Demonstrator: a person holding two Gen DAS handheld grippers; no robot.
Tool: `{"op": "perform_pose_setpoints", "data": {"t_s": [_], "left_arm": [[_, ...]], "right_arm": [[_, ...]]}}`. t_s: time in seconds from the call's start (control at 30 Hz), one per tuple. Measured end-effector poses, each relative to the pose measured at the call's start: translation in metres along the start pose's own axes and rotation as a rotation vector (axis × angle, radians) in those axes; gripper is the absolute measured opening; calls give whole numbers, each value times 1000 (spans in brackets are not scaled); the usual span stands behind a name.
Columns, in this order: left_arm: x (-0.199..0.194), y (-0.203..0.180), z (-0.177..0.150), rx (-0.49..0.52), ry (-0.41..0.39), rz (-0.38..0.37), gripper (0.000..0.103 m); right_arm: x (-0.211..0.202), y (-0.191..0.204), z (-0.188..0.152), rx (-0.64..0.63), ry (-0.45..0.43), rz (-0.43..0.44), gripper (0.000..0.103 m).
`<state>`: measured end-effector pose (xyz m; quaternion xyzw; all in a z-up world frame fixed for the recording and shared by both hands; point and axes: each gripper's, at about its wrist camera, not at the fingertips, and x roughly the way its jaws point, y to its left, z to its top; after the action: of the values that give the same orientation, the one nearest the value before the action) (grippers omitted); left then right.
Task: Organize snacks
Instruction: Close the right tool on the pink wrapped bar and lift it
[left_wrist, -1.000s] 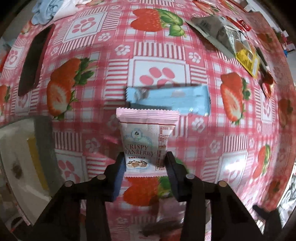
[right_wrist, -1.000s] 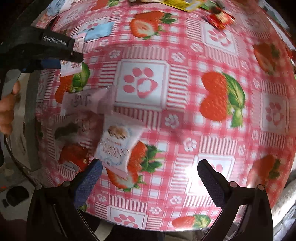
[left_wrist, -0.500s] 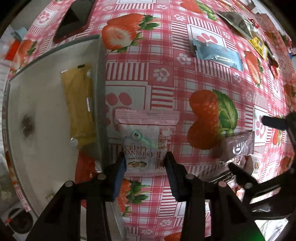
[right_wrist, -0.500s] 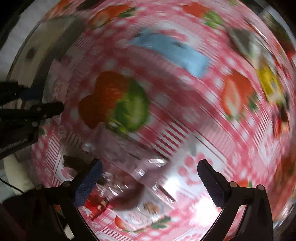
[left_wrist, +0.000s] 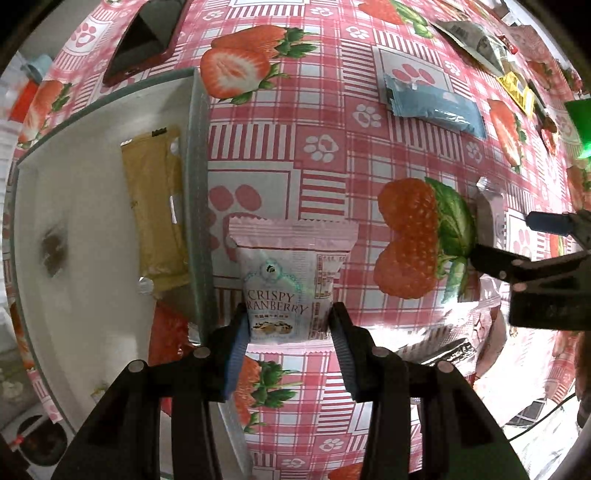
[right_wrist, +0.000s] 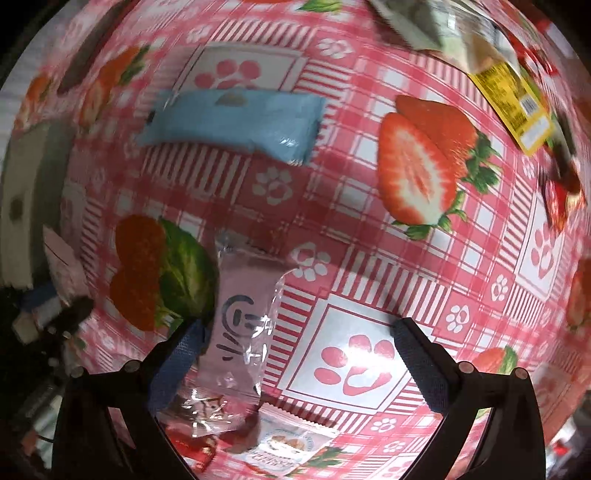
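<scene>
My left gripper (left_wrist: 290, 336) points down at the table and grips a pink-and-white "Crispy Cranberry" packet (left_wrist: 291, 273) by its lower end. Its jaws are opening, with the pads still against the packet's sides. The packet hangs just right of a white tray's rim (left_wrist: 197, 203); a tan packet (left_wrist: 155, 210) lies inside that tray. My right gripper (right_wrist: 295, 354) stands wide open over a pale pink wrapper (right_wrist: 243, 317), which lies beside its left finger. A second cranberry packet (right_wrist: 291, 443) lies under that wrapper's near end.
A light blue packet (right_wrist: 232, 122) lies further out on the strawberry tablecloth (right_wrist: 424, 295). A yellow packet (right_wrist: 513, 107) and grey ones sit at the far right. A dark phone-like slab (left_wrist: 147, 33) rests beyond the tray. The right gripper (left_wrist: 517, 240) shows at the left view's right edge.
The left gripper carried the cranberry packet sideways from beside the blue packet to the tray's rim. The right gripper swung round and came down over the pink wrapper.
</scene>
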<state>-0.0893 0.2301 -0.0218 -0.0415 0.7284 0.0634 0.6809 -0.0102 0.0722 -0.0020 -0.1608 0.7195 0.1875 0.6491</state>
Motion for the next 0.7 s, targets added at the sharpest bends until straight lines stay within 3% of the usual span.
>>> {"op": "perform_pose_setpoints", "data": {"t_s": [0.13, 0.27, 0.4, 0.53, 0.6, 0.67, 0.7], "left_arm": [[-1, 1, -1, 3, -2, 2, 48], [-9, 4, -4, 5, 0, 9, 49], [-7, 3, -4, 11, -2, 10, 49], [-5, -1, -4, 27, -5, 18, 49], [-5, -1, -4, 29, -6, 14, 49], [-7, 1, -6, 33, -10, -1, 47], [-10, 2, -7, 34, -13, -8, 46]], "right_arm": [[5, 16, 2, 21, 4, -8, 103], [22, 11, 17, 68, 78, 5, 103], [12, 17, 24, 93, 15, 81, 102], [7, 35, 25, 5, -8, -14, 76], [3, 34, 19, 23, -28, -12, 61], [-1, 23, 15, 57, -38, 20, 27], [-3, 16, 14, 88, -42, 69, 27]]}}
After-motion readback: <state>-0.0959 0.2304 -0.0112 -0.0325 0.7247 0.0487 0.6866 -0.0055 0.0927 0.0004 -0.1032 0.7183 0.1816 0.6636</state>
